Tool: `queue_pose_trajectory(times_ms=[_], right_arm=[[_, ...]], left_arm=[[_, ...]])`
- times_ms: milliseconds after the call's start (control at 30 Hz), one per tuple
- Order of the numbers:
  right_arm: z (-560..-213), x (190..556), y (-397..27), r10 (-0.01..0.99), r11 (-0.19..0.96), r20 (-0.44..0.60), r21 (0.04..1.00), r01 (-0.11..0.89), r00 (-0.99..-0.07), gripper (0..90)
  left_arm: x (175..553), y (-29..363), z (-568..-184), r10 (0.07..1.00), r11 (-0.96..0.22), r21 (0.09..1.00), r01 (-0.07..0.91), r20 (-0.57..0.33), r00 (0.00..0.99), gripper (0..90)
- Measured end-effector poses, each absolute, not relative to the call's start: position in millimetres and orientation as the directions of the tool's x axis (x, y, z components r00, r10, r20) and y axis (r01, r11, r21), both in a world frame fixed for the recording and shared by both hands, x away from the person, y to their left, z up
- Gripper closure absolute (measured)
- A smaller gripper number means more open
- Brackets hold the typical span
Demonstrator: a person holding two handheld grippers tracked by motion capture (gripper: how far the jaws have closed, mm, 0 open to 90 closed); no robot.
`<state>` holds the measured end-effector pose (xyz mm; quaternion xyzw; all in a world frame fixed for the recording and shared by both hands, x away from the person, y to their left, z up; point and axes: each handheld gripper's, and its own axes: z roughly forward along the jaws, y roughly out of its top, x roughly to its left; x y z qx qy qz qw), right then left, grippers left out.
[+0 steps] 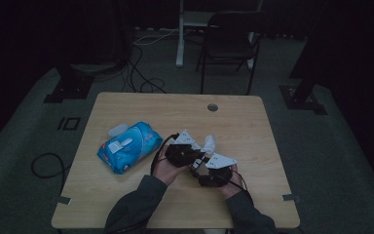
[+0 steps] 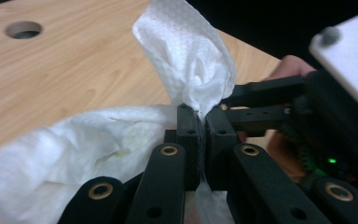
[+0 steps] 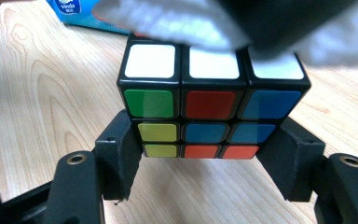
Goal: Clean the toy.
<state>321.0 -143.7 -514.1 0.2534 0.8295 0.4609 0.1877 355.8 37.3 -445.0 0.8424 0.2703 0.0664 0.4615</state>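
1. A white wet wipe [image 2: 186,56] is pinched between the closed jaws of the left gripper [image 2: 199,122], one end rising above the jaw tips and the rest draped to the left of them.
2. A puzzle cube [image 3: 212,100] is clamped at its lower rows by the right gripper [image 3: 205,163], just above the wooden table [image 3: 42,93]; the wipe is pressed over the cube's white top face.
3. In the high view, both grippers are held close together near the table's middle, the left gripper [image 1: 184,151] just beside the right gripper [image 1: 215,171].
4. A blue pack of wipes [image 1: 129,146] is seen lying to their left, flap raised.
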Motion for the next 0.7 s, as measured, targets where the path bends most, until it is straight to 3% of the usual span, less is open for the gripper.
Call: queue_pose_trajectory(times_ms=[300,700], right_arm=[[-512.0,320.8,-147.0,0.597,0.44,-0.082,0.865,0.241,-0.798,35.0],[-507.4,319.8,-152.5,0.605,0.416,-0.073,0.878,0.237,-0.793,35.0]], left_arm=[[364.6,60.3,-440.1,0.577,-0.369,0.826,0.426,-0.156,0.802,87.5],[370.0,84.1,-448.9,0.584,-0.272,0.829,0.488,-0.261,0.768,87.7]])
